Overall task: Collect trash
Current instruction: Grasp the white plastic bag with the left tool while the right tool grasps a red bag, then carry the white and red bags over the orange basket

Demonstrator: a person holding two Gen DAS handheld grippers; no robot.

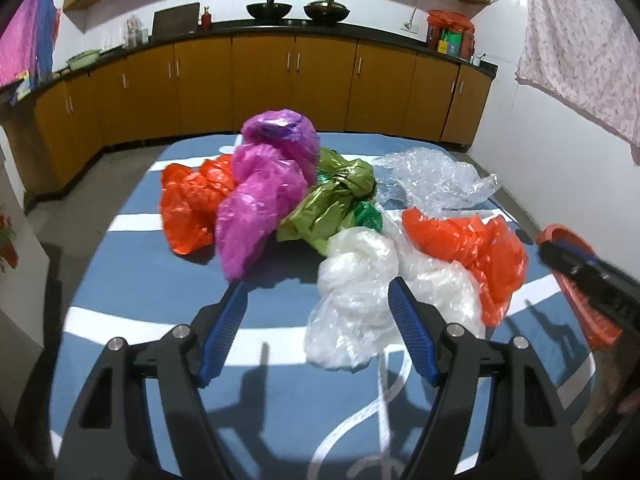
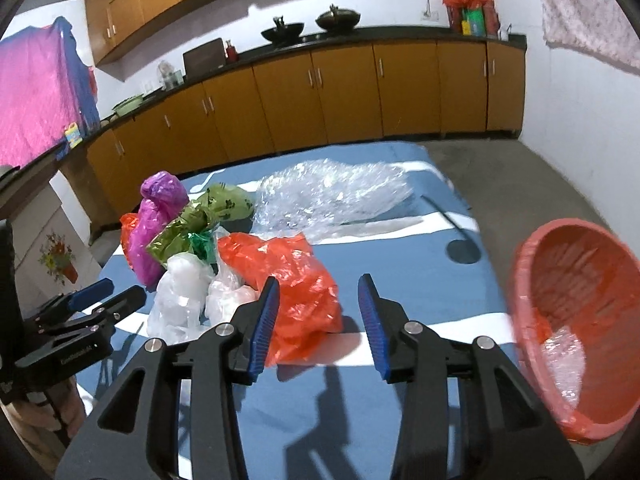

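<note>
Right now both tongs gape empty: the left tongs (image 1: 318, 300) over the white bag (image 1: 352, 280), the right tongs (image 2: 318, 298) beside the orange bag (image 2: 296, 280) on the blue bench (image 2: 420, 272). Slippery film could slide out, or snag neighbours, short of the red basket (image 2: 536, 280) alongside.
</note>
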